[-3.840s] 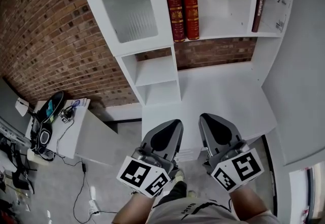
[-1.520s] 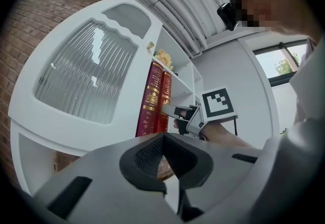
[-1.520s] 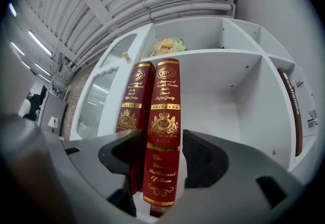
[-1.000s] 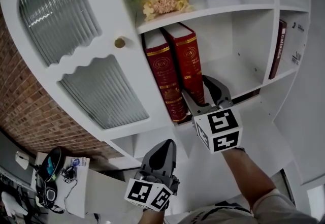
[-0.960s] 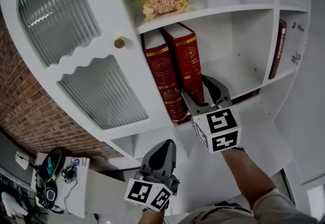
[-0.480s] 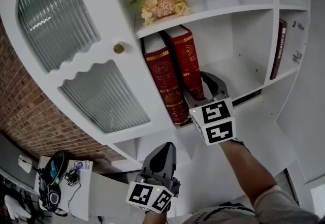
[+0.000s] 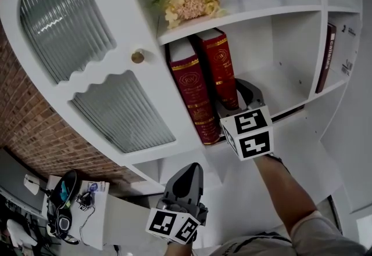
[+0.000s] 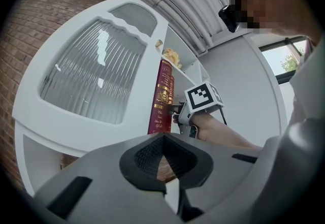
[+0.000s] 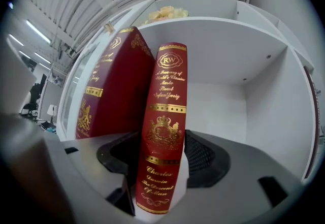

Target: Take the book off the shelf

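Book (image 9: 165, 116) stands between right tongs (image 7: 235, 93) — clenched on its spine — left tongs (image 7: 190, 169) closed, empty.

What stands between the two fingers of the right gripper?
The red book stands there, its spine clamped by the right gripper. The right gripper view shows this.

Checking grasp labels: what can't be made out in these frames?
- Head view: right claw contact on the red gold-lettered hardback book, hidden by its marker cube.
- Left gripper view: same contact, too small.
- Right gripper view: neighbouring red book lower end, behind the claw.
- Head view: thin dark book spine print, too small.
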